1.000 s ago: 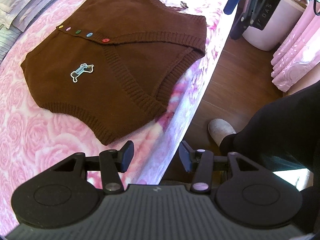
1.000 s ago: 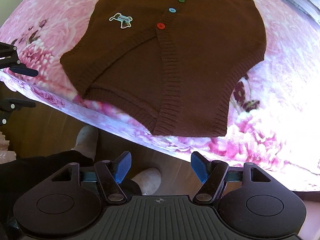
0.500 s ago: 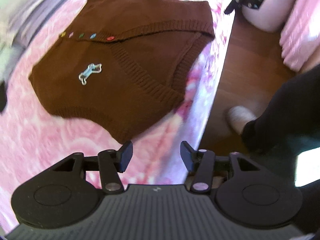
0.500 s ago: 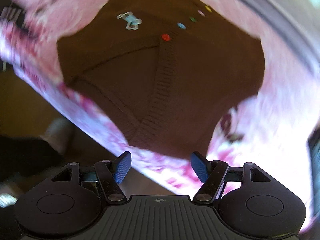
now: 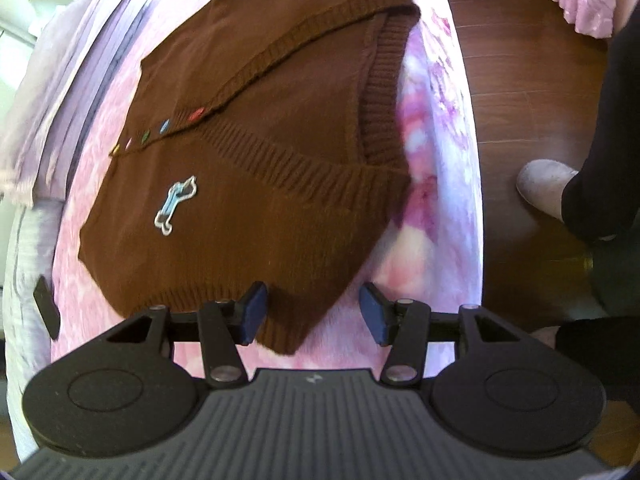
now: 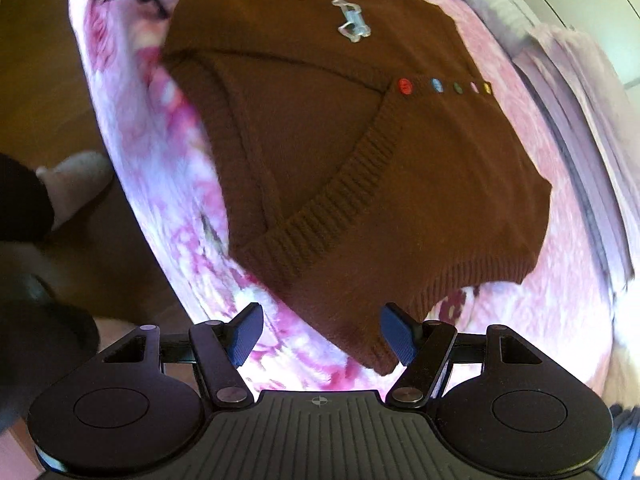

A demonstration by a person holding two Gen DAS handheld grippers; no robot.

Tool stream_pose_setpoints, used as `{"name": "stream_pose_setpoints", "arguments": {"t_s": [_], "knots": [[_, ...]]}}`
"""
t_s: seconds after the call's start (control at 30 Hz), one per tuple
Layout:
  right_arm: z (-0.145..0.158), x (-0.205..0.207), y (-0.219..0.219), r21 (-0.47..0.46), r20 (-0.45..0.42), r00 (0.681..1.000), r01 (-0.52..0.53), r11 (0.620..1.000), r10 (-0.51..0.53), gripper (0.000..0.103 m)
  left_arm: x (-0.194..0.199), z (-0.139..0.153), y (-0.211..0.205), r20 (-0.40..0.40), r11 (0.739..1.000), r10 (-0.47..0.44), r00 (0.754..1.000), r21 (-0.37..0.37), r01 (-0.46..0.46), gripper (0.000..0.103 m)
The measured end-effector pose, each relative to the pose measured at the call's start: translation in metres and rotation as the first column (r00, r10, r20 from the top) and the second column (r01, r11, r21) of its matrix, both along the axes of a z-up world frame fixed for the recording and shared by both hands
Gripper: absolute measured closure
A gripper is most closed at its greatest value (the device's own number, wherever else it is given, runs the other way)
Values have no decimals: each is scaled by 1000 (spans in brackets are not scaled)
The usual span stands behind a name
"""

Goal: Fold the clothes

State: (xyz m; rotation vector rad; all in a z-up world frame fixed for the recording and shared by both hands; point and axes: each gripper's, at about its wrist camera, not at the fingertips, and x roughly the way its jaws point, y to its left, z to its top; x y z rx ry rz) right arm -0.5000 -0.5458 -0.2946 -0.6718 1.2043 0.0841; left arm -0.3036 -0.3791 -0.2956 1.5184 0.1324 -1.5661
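Note:
A brown knitted vest (image 5: 256, 168) lies flat on a pink flowered bedspread (image 5: 424, 248), near the bed's edge. It has a row of coloured buttons (image 5: 160, 132) and a light blue dog patch (image 5: 176, 204). My left gripper (image 5: 312, 316) is open and empty, its fingers on either side of one shoulder corner of the vest. In the right wrist view the vest (image 6: 360, 160) fills the middle. My right gripper (image 6: 322, 332) is open and empty, over the other shoulder corner (image 6: 372, 344).
The bed's edge drops to a brown wood floor (image 5: 520, 92). The person's dark trouser leg and grey slipper (image 5: 548, 188) stand beside the bed. Folded lilac bedding (image 5: 72, 92) lies along the far side. A dark flat object (image 5: 46, 308) lies on the bed.
Both grippers have moved in over the bed from its edge and now sit at the vest's two shoulder corners. Both stay open.

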Motion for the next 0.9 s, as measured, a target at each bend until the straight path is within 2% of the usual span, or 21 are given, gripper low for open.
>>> {"name": "stream_pose_setpoints", "arguments": {"t_s": [0.1, 0.27, 0.43, 0.5, 0.57, 0.67, 0.7, 0.73, 0.83, 0.9], "knots": [[-11, 0, -1, -21, -29, 998, -61, 998, 61, 34, -1, 0, -5, -10, 1000, 4, 1000, 0, -4, 55], [-3, 5, 1, -27, 29, 993, -110, 994, 111, 34, 1, 5, -14, -49, 998, 59, 997, 6, -59, 54], [1, 12, 0, -34, 69, 990, -120, 992, 122, 40, -3, 2, -12, -20, 1000, 6, 1000, -8, -6, 54], [-1, 11, 2, -36, 56, 989, -137, 990, 139, 40, -6, 0, -9, -8, 1000, -28, 1000, -8, 27, 61], [-5, 10, 3, -30, 43, 987, -151, 988, 153, 43, -6, 0, -8, -21, 999, -37, 999, 10, 37, 77], [-4, 10, 1, -19, 46, 987, -153, 988, 154, 54, -5, 5, -8, -41, 1000, -14, 999, 10, 14, 94], [-3, 11, -1, -15, 51, 987, -149, 989, 150, 66, -3, 9, -10, -53, 1000, 11, 999, 2, -11, 95], [-1, 11, -2, -7, 55, 988, -143, 990, 143, 82, 0, 15, -12, -66, 999, 37, 997, -10, -37, 95], [12, 14, -9, 32, 80, 991, -112, 993, 109, 93, 12, 31, -20, -102, 994, 97, 990, -44, -102, 97], [24, 17, -14, 70, 81, 993, -94, 993, 88, 95, 20, 39, -27, -126, 992, 119, 985, -32, -124, 98]]}}
